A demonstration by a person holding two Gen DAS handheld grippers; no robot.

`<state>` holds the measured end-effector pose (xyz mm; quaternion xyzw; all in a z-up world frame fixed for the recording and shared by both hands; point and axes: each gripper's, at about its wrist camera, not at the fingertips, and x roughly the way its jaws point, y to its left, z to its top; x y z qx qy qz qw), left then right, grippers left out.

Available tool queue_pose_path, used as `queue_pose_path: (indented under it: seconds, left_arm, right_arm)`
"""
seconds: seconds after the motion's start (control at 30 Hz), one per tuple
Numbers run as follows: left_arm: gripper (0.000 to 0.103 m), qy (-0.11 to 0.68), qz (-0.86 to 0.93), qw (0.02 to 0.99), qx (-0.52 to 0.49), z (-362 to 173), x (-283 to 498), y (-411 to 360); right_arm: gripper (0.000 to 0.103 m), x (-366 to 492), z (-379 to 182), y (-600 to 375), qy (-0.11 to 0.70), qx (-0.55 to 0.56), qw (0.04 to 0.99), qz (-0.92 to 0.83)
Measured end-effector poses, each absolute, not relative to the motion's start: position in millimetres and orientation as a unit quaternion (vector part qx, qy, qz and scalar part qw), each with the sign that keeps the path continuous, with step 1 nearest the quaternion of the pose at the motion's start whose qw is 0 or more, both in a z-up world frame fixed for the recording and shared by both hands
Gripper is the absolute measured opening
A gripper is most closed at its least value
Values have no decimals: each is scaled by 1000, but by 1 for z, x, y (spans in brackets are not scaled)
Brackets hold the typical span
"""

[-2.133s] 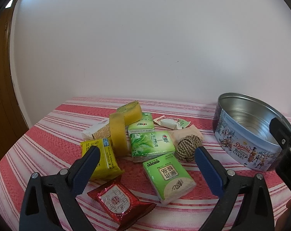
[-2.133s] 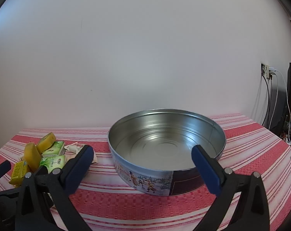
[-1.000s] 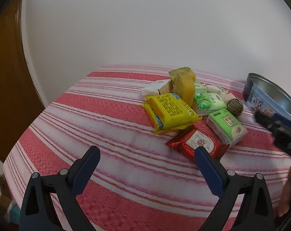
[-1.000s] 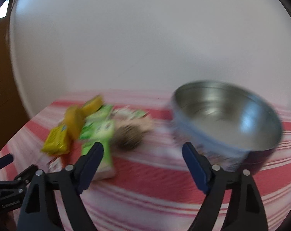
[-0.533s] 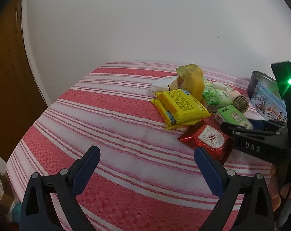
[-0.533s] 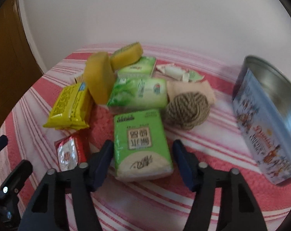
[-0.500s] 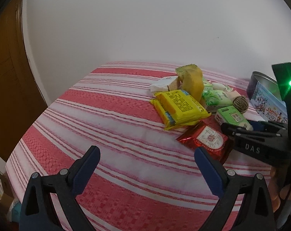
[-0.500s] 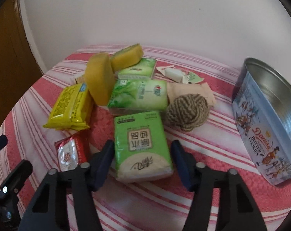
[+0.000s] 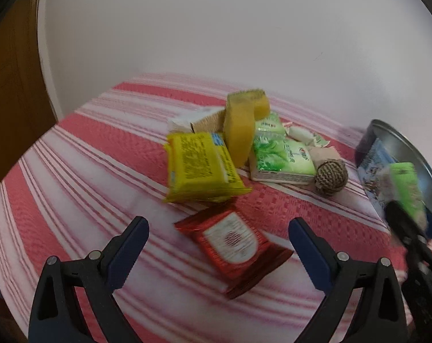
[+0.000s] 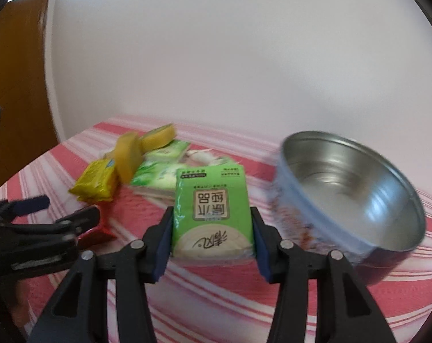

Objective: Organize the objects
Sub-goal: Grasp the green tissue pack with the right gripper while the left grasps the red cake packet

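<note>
My right gripper (image 10: 211,225) is shut on a green tissue pack (image 10: 211,211) and holds it off the table, left of the round cookie tin (image 10: 350,188). The left wrist view shows that pack (image 9: 406,191) blurred in front of the tin (image 9: 399,154). My left gripper (image 9: 216,237) is open just above a red foil packet (image 9: 233,243). Beyond it lie a yellow snack pack (image 9: 198,168), two yellow sponges (image 9: 240,131), a green tea tissue pack (image 9: 281,157) and a twine ball (image 9: 330,175).
A red and white striped cloth (image 9: 87,171) covers the table, which ends at a white wall behind. A wooden door (image 9: 13,85) stands at the left. A small white box (image 9: 193,121) and a wrapped sweet (image 9: 304,135) lie at the back of the pile.
The right gripper closed on the green tissue pack and lifted it toward the tin. The left gripper moved closer to the red foil packet.
</note>
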<state>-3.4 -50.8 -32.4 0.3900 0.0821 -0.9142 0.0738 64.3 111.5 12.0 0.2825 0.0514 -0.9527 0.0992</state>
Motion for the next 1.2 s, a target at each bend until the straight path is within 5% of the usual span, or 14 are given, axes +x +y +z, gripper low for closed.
queue_pose_path:
  seconds: [0.07,0.17,0.33,0.4,0.9,1.2]
  left_arm:
    - [98,79,-908,96,400,-39,-12,-45]
    - [74,80,-897,117,418,-49,-22,-41]
    - [62,76,-895,130,421,-51,-21,-41]
    - [45,86,-897,125,415,-51,-19,-45]
    - [42,114,-948,28,297,-12,51,-63]
    - [42,81,-963,-16,256,28,34,1]
  right_arm:
    - [50,63,16,121,40,282,98,-954]
    - [50,61,17,126,26,287,97,-953]
    - [50,66,22,133,21,279,101,-955]
    - [50,66,23,134,17,278,103,-955]
    - [50,75,37,148,-15,239,98,-966]
    - [50,90,53,174,-24,183,72,-980]
